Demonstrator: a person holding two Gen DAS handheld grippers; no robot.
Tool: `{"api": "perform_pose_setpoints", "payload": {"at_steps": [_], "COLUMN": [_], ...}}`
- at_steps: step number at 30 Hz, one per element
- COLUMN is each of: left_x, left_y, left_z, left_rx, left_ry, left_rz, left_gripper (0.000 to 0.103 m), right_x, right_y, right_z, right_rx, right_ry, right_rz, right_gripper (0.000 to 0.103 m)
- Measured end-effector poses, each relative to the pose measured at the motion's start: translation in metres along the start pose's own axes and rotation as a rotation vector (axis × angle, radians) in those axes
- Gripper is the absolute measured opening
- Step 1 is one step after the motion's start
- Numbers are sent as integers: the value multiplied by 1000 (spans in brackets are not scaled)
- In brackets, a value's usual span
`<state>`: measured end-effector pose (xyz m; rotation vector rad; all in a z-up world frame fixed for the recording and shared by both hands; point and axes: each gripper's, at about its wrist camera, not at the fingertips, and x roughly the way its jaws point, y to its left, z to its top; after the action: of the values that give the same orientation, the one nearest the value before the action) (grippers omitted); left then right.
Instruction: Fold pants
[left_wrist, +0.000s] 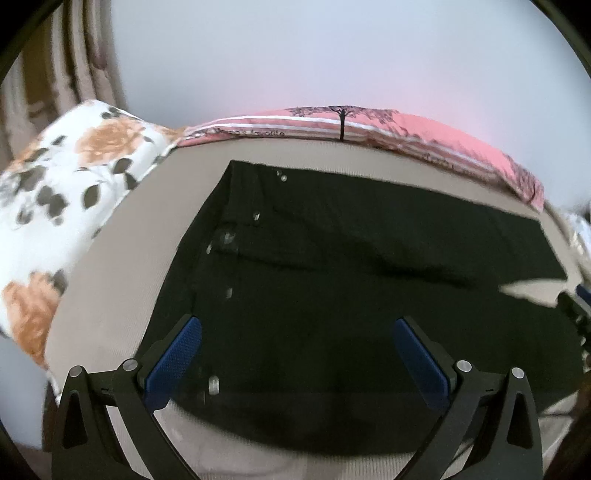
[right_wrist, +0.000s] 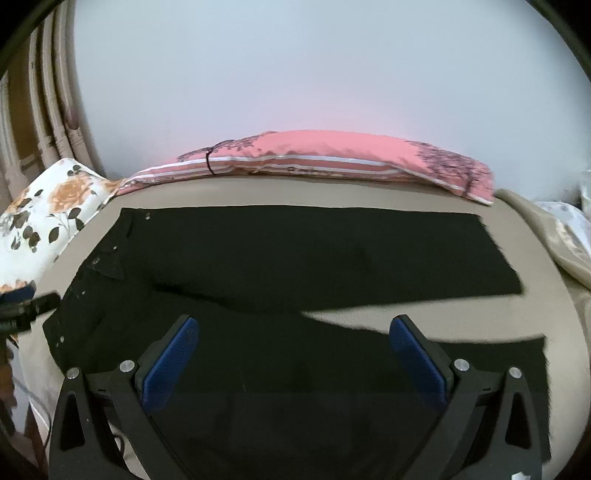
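Black pants (right_wrist: 295, 254) lie flat on a beige bed (right_wrist: 369, 192), waistband with metal studs to the left, both legs running right with a beige gap between them. In the left wrist view the pants (left_wrist: 332, 258) fill the middle, waistband at left. My left gripper (left_wrist: 297, 332) is open and empty above the near waist part. My right gripper (right_wrist: 295, 332) is open and empty above the near leg. The left gripper's tip (right_wrist: 40, 301) shows at the left edge of the right wrist view.
A pink pillow with tree print (right_wrist: 332, 155) lies along the far edge of the bed. A floral pillow (left_wrist: 55, 192) sits at the left. Curtains (right_wrist: 44, 110) hang at far left, a pale wall behind. Crumpled beige bedding (right_wrist: 554, 229) lies at right.
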<state>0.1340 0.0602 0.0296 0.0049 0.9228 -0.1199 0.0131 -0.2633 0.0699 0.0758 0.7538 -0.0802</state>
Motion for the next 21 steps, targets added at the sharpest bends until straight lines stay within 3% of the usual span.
{"api": "perform_pose_setpoints", "payload": {"at_steps": [3, 7, 10, 16, 21], "left_x": [26, 72, 106, 164, 195], "left_y": [18, 40, 62, 114, 139], "left_z": [38, 83, 109, 141, 151], "left_rx": [9, 21, -29, -196, -267], "left_ry": [-1, 45, 90, 124, 154], "left_rz": [-34, -80, -164, -364, -466], "left_gripper": [90, 68, 61, 60, 60], "right_x": [27, 54, 77, 119, 145], "right_y": [0, 3, 5, 6, 13], "right_z": [17, 32, 39, 47, 54], "right_rx": [19, 21, 17, 43, 27], "right_ry": [30, 50, 73, 128, 151], "right_rz": [19, 9, -1, 1, -10], "right_gripper": [103, 103, 103, 103, 103]}}
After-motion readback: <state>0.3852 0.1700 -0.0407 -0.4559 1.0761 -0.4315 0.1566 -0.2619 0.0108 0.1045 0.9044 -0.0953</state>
